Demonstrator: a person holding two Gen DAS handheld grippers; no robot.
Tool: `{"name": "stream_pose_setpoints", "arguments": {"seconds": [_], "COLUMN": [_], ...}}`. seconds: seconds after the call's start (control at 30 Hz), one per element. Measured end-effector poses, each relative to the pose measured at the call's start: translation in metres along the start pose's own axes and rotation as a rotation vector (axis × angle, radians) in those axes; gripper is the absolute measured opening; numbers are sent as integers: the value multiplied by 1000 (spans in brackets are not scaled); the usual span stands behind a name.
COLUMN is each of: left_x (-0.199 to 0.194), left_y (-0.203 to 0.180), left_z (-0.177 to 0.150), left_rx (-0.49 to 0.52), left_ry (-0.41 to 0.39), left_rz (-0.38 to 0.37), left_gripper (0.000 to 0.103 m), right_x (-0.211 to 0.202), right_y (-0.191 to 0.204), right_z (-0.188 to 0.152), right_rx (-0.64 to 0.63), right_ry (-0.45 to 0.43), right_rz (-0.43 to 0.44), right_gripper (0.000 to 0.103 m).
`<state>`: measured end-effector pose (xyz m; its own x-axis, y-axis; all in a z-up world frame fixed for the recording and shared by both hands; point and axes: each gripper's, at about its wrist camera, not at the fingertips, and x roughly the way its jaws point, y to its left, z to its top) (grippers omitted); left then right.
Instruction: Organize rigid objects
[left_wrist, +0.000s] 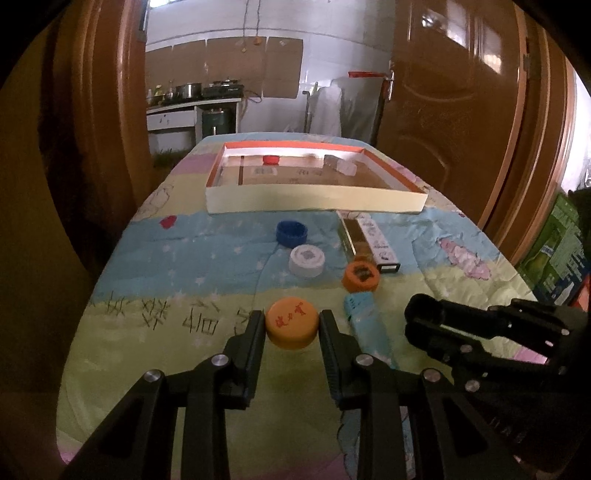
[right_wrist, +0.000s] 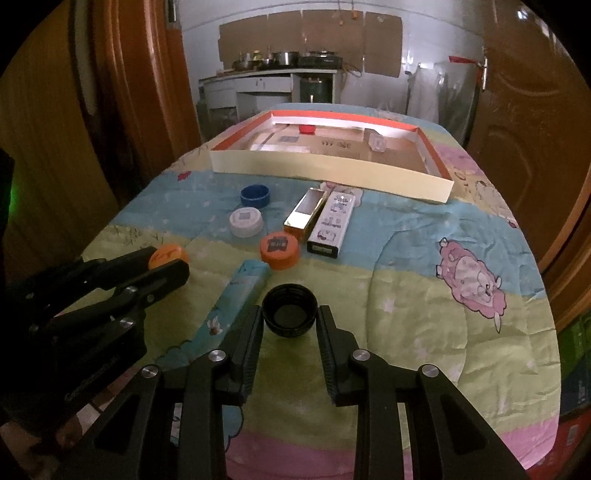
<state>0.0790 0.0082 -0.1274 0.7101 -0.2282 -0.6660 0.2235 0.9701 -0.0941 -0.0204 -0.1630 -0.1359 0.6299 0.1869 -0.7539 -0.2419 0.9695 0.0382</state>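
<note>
Both views are dim, with a warm cast. Daylight comes from the white-tiled back room (left_wrist: 258, 66); glare lies on the glossy brown wooden door (left_wrist: 454, 33). Fisheye bending and black corners frame each picture.

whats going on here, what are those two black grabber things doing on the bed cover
A person is sorting small objects on a cartoon-print cover with a handheld gripper in each hand. The left gripper is shut on a light orange bottle cap; the right gripper is shut on a black bottle cap, open side up. Blue, white and darker orange caps and three slim boxes lie loose. The shallow cardboard tray beyond holds a red cap.
</note>
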Motion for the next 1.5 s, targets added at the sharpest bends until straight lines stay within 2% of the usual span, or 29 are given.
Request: {"name": "stream_pose_setpoints", "arguments": {"seconds": [0.4,1.07,1.5], "left_x": [6,39,51], "left_y": [-6,-3,-2], "left_z": [30,62,92], "left_rx": [7,-15,-6], "left_ry": [-13,20,13], "left_rz": [-26,-41,-21], "left_gripper": [30,30,30], "right_x": [4,32,44], "right_y": [-13,-36,-46], "right_z": [21,56,83], "right_rx": [31,55,67], "right_ry": [-18,0,3], "right_rz": [14,26,35], "right_gripper": [30,30,30]}}
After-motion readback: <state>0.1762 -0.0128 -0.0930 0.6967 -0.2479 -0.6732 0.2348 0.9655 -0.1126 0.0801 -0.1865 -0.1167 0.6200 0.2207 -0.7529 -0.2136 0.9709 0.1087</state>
